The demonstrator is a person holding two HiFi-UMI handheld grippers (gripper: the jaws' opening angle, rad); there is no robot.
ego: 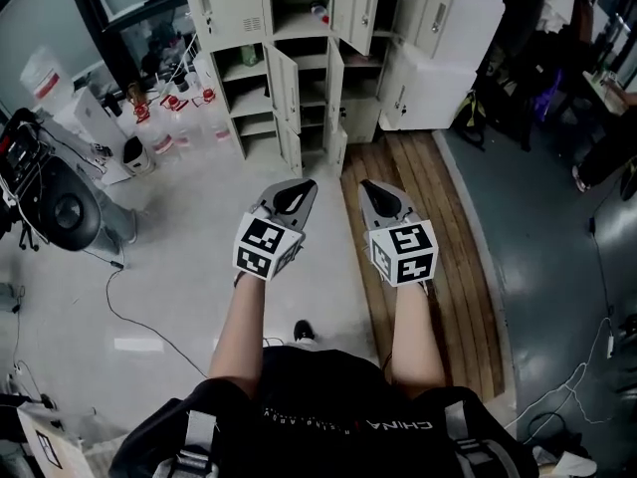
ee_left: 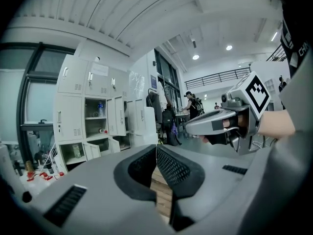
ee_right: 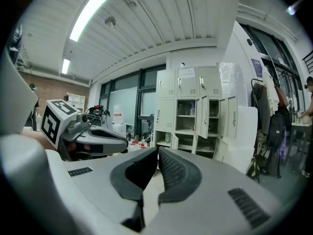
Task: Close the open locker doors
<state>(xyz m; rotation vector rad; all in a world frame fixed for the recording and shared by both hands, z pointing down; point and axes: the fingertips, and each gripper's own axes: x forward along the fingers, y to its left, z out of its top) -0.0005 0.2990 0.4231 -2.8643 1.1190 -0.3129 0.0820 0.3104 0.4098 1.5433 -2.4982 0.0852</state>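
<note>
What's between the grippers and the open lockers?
Only bare floor, pale with wooden planks at right; head view shows it.

Wkshp/lab — steel lockers (ego: 231, 8) (open), strip lights (ee_right: 88, 14).

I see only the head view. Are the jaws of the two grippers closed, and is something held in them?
Observer: In their own views the left gripper and the right gripper have their jaws together, with nothing between them.
Operator: The top of the lockers is cut off in my view. Are the highest doors open?
Observer: No. The right gripper view shows the top row of doors shut; the open doors are lower.
</note>
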